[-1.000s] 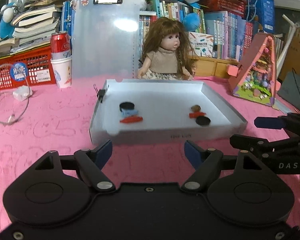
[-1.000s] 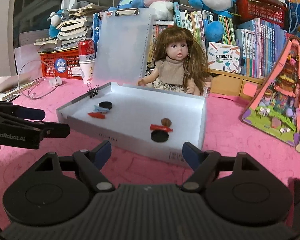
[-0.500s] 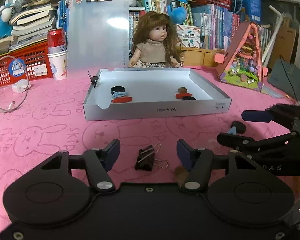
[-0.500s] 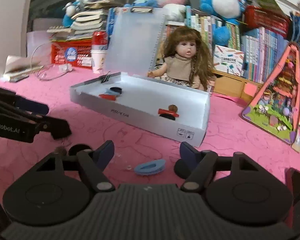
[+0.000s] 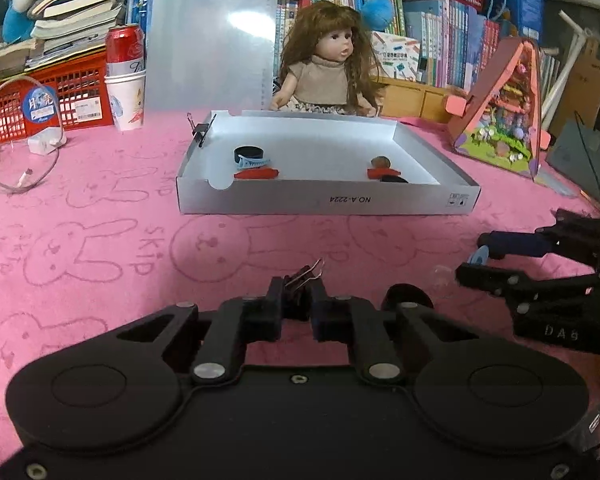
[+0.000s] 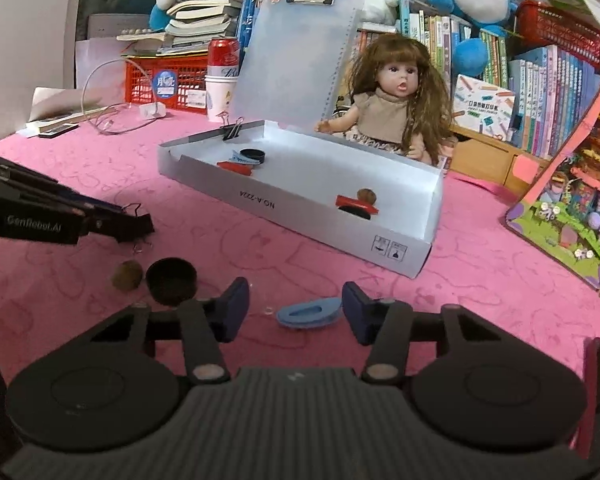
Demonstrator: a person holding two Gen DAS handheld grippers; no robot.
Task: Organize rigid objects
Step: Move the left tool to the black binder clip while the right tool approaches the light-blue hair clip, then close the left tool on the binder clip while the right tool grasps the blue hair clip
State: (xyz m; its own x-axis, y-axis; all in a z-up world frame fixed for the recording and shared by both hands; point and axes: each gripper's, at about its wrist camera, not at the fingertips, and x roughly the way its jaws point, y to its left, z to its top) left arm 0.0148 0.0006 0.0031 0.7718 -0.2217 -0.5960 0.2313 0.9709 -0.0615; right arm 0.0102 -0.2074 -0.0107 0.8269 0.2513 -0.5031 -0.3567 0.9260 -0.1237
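Observation:
My left gripper (image 5: 296,312) is shut on a black binder clip (image 5: 302,280) low over the pink cloth. In the right wrist view the left gripper (image 6: 134,226) reaches in from the left. My right gripper (image 6: 292,312) is open, its fingers either side of a blue oval clip (image 6: 310,312) lying on the cloth. A black cap (image 6: 171,280) and a brown nut (image 6: 127,276) lie to the left of it. The white box (image 5: 324,200) holds red, blue, black and brown small pieces.
A doll (image 5: 328,68) sits behind the box, with a clear clipboard (image 5: 212,36) to the left of it. A can on paper cups (image 5: 126,76) and a red basket (image 5: 44,96) stand far left. A pink toy house (image 5: 500,120) stands right. A cable (image 5: 16,148) lies left.
Both grippers drew back from the box and dropped toward the cloth. My left gripper closed on the binder clip. My right gripper came around the blue clip.

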